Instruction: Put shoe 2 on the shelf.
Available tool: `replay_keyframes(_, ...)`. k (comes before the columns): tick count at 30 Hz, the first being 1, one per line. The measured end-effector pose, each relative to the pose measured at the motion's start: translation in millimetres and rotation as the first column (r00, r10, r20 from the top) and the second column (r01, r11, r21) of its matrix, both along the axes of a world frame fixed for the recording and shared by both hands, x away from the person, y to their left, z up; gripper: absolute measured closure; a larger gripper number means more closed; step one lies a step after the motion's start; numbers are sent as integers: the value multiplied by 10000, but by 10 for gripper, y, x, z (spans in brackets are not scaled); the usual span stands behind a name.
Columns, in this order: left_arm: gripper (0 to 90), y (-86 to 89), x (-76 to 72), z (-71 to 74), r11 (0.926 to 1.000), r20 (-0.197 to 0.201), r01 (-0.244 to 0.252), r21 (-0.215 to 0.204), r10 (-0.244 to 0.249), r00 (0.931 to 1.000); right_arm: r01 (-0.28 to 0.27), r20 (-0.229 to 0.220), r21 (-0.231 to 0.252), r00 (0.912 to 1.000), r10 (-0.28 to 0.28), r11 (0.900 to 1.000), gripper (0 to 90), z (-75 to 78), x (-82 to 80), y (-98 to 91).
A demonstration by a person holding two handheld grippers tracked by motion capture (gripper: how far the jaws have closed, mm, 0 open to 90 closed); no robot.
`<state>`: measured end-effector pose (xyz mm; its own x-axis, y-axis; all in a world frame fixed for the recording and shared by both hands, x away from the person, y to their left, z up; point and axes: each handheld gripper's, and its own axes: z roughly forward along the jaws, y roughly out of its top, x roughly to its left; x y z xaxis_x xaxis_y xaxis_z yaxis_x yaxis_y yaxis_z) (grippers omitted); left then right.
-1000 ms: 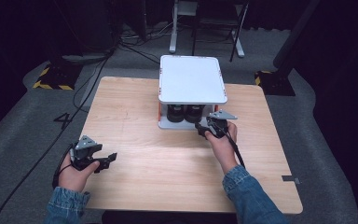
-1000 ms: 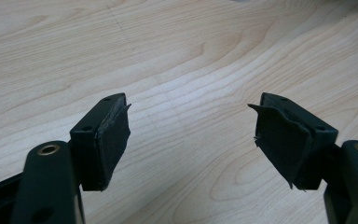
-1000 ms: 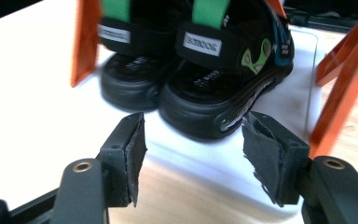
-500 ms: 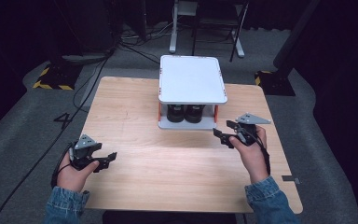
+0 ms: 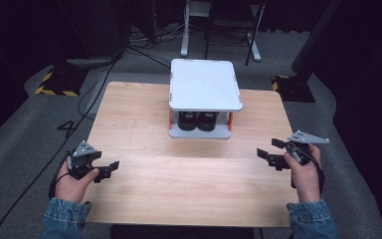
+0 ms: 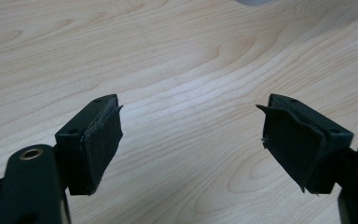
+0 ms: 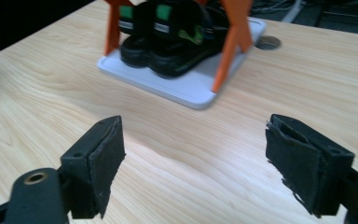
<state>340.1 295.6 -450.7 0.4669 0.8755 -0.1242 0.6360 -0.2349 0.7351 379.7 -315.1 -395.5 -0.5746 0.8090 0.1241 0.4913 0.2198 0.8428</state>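
Observation:
A white two-tier rack (image 5: 205, 84) with orange posts (image 7: 228, 46) stands at the back middle of the wooden table (image 5: 144, 124). A pair of black shoes (image 5: 197, 121) sits on its lower tray (image 7: 186, 88). My right gripper (image 5: 267, 148) hovers near the table's right edge, well clear of the rack and pointing left toward it. Its jaws have just been opening and stand open (image 7: 193, 123) with nothing between them. My left gripper (image 5: 110, 168) rests near the front left corner. Its jaws have also just been opening and are open over bare wood (image 6: 189, 109).
A round cable hole (image 7: 266, 43) is cut in the table behind the rack. Beyond the table, cables and metal furniture legs (image 5: 219, 35) lie on grey carpet. Yellow-black tape (image 5: 54, 89) marks the floor at left.
The right hand has pulled back from the rack's front to the right and toward the person, its jaws spreading wider. The left hand has stayed put.

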Motion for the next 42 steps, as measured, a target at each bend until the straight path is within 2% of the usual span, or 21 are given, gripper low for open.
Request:
replay_keyframes(2,196,32,7,-10,9999,1,-102,68,102,9999,198,-193,-76,9996,-199,9998,162,-21,-17,-102)
replay_keyframes(5,192,66,20,-18,9996,-31,-265,91,265,9996,658,-487,-282,9966,-671,9974,163,-104,-16,-213)
replay_keyframes(9,189,84,41,-69,9990,-239,-345,272,351,9991,1033,-905,-480,9901,-1073,9935,166,-292,35,-310)
replay_keyframes(13,190,101,56,-112,9984,-322,-465,313,475,9984,1232,-846,-1496,9870,-1368,9810,225,-513,120,-377)
replay_keyframes(15,189,114,63,-130,9976,-381,-492,490,511,9980,1230,-869,-1458,9868,-1366,9816,226,-578,141,-394)
replay_keyframes(22,190,119,86,-223,9890,-294,-572,1361,617,9977,1060,-1569,-1642,9787,-1321,9807,214,-797,206,-388)
replay_keyframes(25,192,122,93,-253,9910,-347,-531,1231,578,9977,1155,-1702,-1717,9747,-1449,9784,214,-937,235,-399)
replay_keyframes(27,192,127,98,-267,9908,-326,-554,1238,599,9977,1187,-1705,-1689,9742,-1476,9785,212,-992,250,-402)
replay_keyframes(30,192,122,103,-287,9899,-271,-440,1347,481,9985,1317,-1256,-1739,9800,-1546,9759,209,-1039,262,-391)
replay_keyframes(33,192,99,112,-294,9844,-40,-272,1738,283,9996,1383,-919,-1909,9831,-1580,9718,194,-1069,268,-368)
replay_keyframes(34,192,89,115,-300,9849,-16,-229,1717,235,9997,1398,-752,-2035,9846,-1579,9690,185,-1085,270,-354)
replay_keyframes(36,192,81,118,-308,9856,7,-231,1675,233,9997,1201,-690,-2157,9881,-1378,9691,161,-1088,274,-340)
replay_keyframes(42,194,107,125,-333,9884,5,-351,1478,355,9994,1388,-825,-2187,9837,-1601,9659,113,-1092,287,-315)
